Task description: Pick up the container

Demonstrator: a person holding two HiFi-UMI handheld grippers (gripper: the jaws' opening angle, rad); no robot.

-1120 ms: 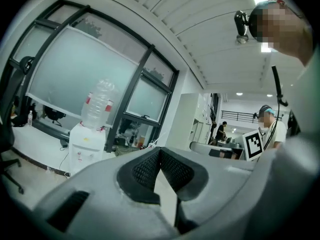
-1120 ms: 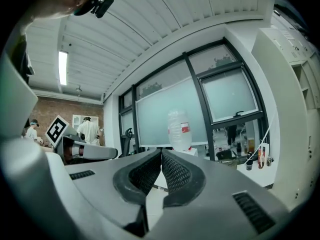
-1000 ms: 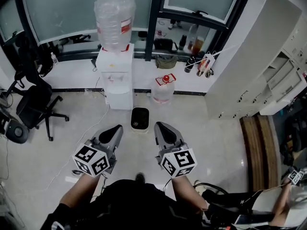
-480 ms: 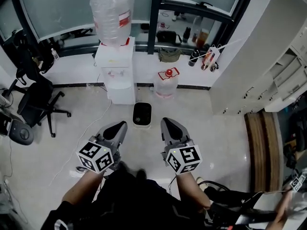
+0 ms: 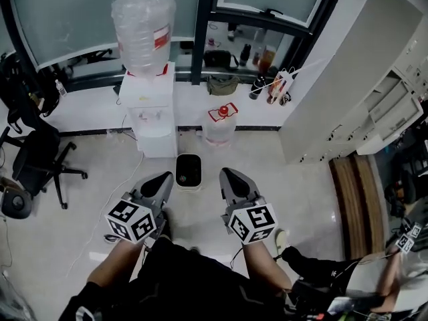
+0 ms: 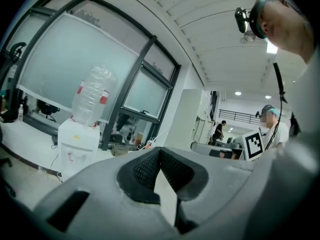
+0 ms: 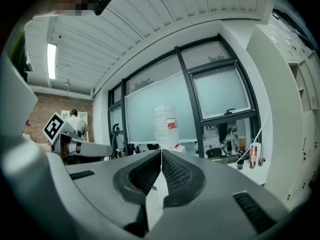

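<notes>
Left fingers: pressed together. The dark cross-hatched pads meet along one seam, with nothing between them. Right fingers: same, seam closed, nothing pinched.

The shells of the left gripper and right gripper are smooth grey plastic tapering to rounded noses. Both are held about level, side by side and apart.

Key relation: I take the container to be the small dark bin with a pale rim. It stands on the floor, ahead of the fingers and well below them. In the head view it sits in the gap between the two noses. Neither gripper view shows it; both look over it at the windows.

Neither hand is plainly nearer. The left nose sits marginally closer in the head view, which proves little given the drop to the floor. The outline is rounded-rectangular, and the long axis appears to run away from the person. Open top, hard-looking wall.

Judgement: the fingers must spread and tip downward before any grasp, and the rim is the likely hold.

Beyond: a clear jug with a red cap stands by the ledge, the other possible candidate. A white boxy water dispenser carries an inverted, crinkled clear bottle. The floor is pale and glossy.
</notes>
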